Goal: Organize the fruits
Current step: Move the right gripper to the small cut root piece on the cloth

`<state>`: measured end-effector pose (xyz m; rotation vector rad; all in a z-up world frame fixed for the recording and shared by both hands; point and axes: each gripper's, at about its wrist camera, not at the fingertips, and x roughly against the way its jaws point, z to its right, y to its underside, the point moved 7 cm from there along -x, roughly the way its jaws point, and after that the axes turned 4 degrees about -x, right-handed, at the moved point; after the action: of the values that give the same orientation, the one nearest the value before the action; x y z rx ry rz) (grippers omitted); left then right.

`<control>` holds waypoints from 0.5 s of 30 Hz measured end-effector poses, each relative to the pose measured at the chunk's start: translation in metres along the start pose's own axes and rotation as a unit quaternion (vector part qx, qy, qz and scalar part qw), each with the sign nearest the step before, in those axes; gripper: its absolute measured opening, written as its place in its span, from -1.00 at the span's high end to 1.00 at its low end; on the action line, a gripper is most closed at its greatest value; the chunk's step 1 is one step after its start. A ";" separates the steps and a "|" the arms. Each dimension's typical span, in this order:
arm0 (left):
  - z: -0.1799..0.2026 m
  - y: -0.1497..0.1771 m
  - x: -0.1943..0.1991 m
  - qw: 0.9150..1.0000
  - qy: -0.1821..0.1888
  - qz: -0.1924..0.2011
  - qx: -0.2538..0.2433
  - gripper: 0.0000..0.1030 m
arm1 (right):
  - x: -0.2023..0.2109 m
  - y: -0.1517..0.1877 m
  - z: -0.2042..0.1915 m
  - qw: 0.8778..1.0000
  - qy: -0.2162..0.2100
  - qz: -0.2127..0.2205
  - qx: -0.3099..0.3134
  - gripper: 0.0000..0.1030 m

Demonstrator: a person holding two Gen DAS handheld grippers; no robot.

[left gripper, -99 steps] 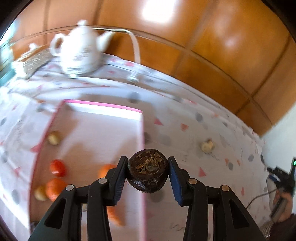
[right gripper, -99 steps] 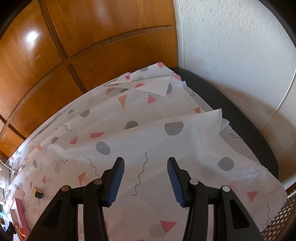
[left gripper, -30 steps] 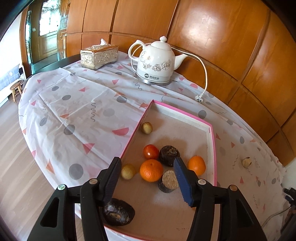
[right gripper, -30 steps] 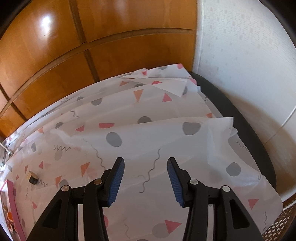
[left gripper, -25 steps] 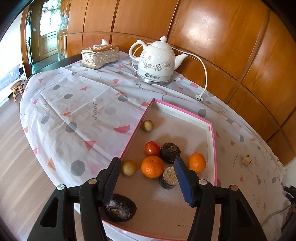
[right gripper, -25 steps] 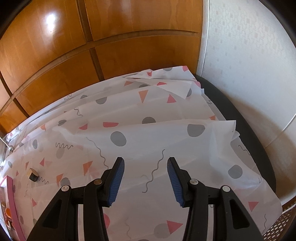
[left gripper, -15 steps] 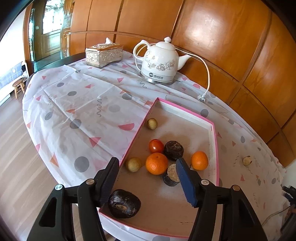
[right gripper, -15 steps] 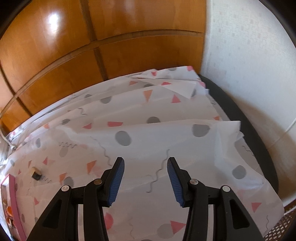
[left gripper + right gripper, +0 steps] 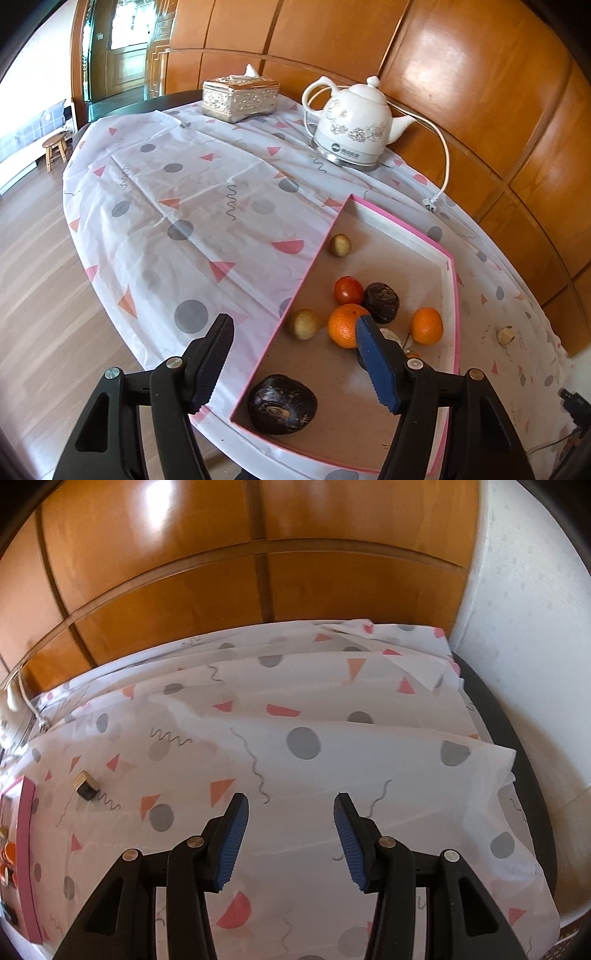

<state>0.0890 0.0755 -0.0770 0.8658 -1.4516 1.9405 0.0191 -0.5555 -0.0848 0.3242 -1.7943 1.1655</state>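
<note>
The left claw [image 9: 295,360], which had carried a dark brown round fruit [image 9: 282,404] seconds earlier, stood empty with its jaws just widened, that fruit now lying in the near corner of the shallow pink-rimmed cardboard tray [image 9: 453,295]. The tray held two oranges, one red tomato, two small tan fruits and three dark ones, while one pale stray piece [image 9: 505,335] lay on the bench's patterned cloth beyond it. The white kettle's [image 9: 352,127] logo was unreadable; the right claw [image 9: 290,840] hung half-open and empty.
</note>
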 end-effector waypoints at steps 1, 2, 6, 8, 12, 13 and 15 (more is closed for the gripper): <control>-0.002 0.000 0.000 1.000 0.000 0.000 0.002 -0.34 | -0.001 0.001 -0.004 1.000 -0.003 -0.002 0.006 0.05; -0.004 0.000 0.001 1.000 -0.002 0.001 0.004 -0.34 | -0.002 0.002 -0.007 1.000 -0.006 -0.004 0.013 0.05; -0.016 0.000 0.000 1.000 -0.011 0.003 0.016 -0.37 | -0.006 0.008 -0.021 0.999 -0.020 -0.014 0.037 0.05; -0.025 0.001 -0.001 1.000 -0.018 0.001 0.024 -0.38 | -0.008 0.011 -0.027 0.998 -0.020 -0.020 0.050 0.05; -0.038 0.005 -0.002 0.999 -0.028 -0.002 0.036 -0.38 | -0.013 0.016 -0.033 0.997 -0.031 -0.036 0.054 0.05; -0.041 0.006 -0.003 0.999 -0.030 -0.003 0.039 -0.38 | -0.015 0.018 -0.036 0.997 -0.039 -0.046 0.053 0.05; -0.045 0.009 -0.004 0.999 -0.033 -0.005 0.042 -0.38 | -0.017 0.022 -0.045 0.995 -0.050 -0.057 0.061 0.05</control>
<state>0.0771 0.1164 -0.0944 0.9814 -1.4095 1.9941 0.0391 -0.5120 -0.1063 0.5579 -1.7707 1.1979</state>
